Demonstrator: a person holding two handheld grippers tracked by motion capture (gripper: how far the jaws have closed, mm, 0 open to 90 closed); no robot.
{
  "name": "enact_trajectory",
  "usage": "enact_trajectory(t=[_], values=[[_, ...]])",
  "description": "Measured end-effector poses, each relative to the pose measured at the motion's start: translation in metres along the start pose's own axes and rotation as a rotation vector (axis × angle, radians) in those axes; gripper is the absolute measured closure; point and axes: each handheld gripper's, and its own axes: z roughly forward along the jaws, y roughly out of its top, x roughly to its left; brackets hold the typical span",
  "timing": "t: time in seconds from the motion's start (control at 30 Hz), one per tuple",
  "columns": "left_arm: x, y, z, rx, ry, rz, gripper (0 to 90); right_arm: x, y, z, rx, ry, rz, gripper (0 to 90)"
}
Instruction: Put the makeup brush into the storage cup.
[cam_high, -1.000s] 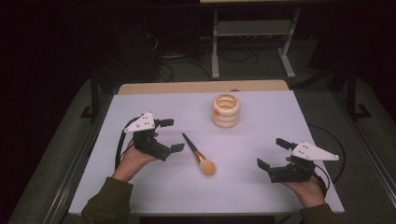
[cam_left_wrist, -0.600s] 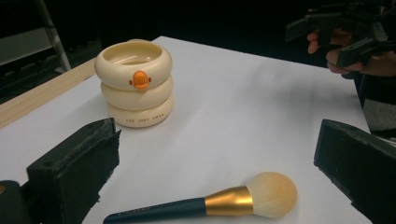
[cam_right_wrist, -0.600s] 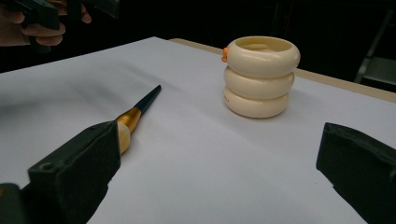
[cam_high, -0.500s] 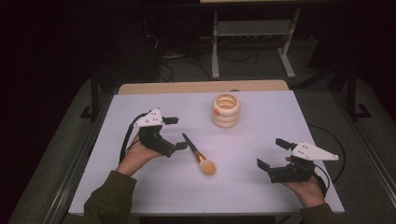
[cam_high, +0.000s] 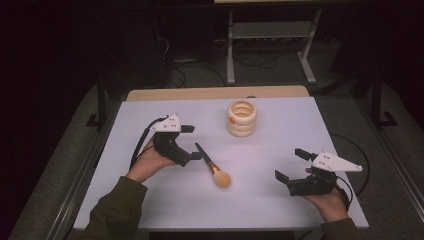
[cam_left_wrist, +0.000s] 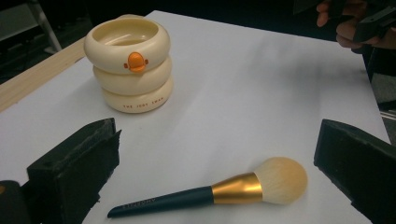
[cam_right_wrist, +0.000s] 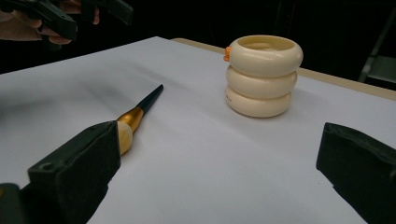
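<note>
We see a white table with two things on it; a makeup brush with a dark slim handle, a gold metal collar and a pale soft round head lies flat near the middle, and a cream-coloured holder shaped like three stacked rings, with a small orange mark near its rim, stands upright farther back, well apart from the brush.

The left gripper is held by the person's left hand just beside the dark end of the brush handle; its jaws stand wide apart and they hold nothing; in the left gripper view the brush lies on the table between the two black jaws, and we cannot tell if a jaw touches it; the cream holder stands beyond.

The right gripper is held by the right hand near the front right part of the table, well apart from the brush; its jaws are also wide apart and empty; in the right gripper view the brush head shows partly behind one jaw.
</note>
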Motion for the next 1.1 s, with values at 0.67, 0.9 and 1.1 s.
enact_trajectory(t=[0.67,0.9,1.1], values=[[0.006,0.002,0.031,0.185,-0.077,0.059,6.4,0.000,0.000,-0.001,-0.002,-0.001,0.000,0.0],[0.005,0.001,0.043,0.267,-0.111,0.101,6.6,0.000,0.000,-0.001,-0.001,0.001,-0.002,0.0],[0.003,0.002,0.053,0.321,-0.141,0.141,8.6,0.000,0.000,-0.001,0.001,0.002,-0.001,0.0]])
